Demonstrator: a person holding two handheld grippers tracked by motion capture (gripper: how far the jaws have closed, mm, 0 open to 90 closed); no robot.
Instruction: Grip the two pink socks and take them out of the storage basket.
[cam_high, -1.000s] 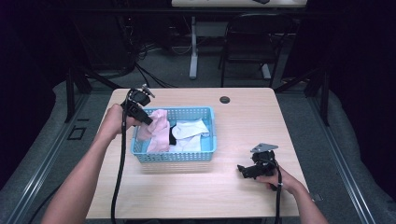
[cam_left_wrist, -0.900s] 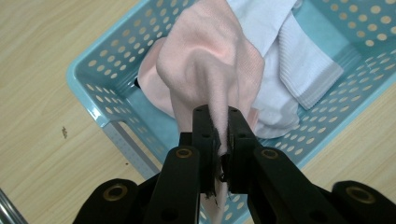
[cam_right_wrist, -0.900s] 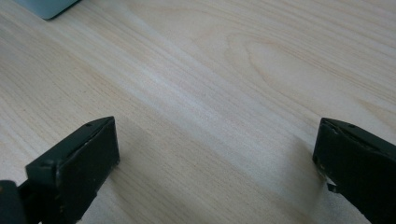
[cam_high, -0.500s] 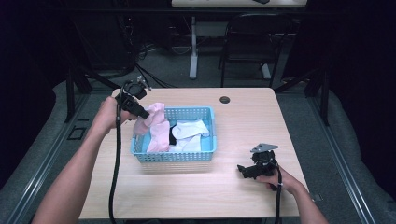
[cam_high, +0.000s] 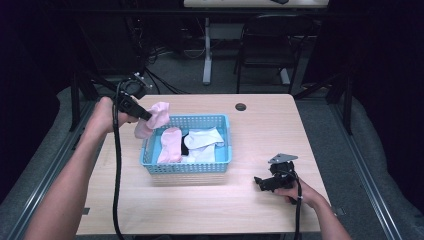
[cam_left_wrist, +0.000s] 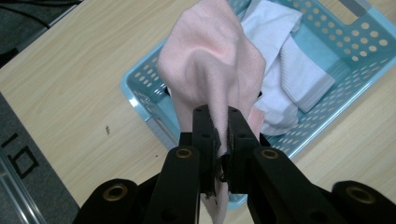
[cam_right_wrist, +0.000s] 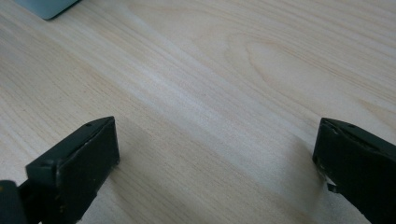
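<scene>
My left gripper (cam_high: 145, 116) is shut on a pink sock (cam_high: 153, 119), which hangs above the left rim of a light blue basket (cam_high: 224, 156). In the left gripper view the sock (cam_left_wrist: 212, 65) drapes up from between the closed jaws of that gripper (cam_left_wrist: 219, 126), over the basket's corner (cam_left_wrist: 140, 95). Another pink sock (cam_high: 170, 144) and white socks (cam_high: 202, 142) lie inside the basket. My right gripper (cam_high: 261, 182) rests low over the table at the front right, open, with nothing between its jaws (cam_right_wrist: 215, 154).
A wooden table (cam_high: 260, 130) carries the basket. A small black round thing (cam_high: 241, 106) sits near its far edge. A black chair (cam_high: 265, 45) and a table leg (cam_high: 207, 50) stand beyond it. Cables trail from both grippers.
My left gripper has lifted the pink sock out of the basket and carried it left and up past the basket's left rim. The right gripper has stayed put.
</scene>
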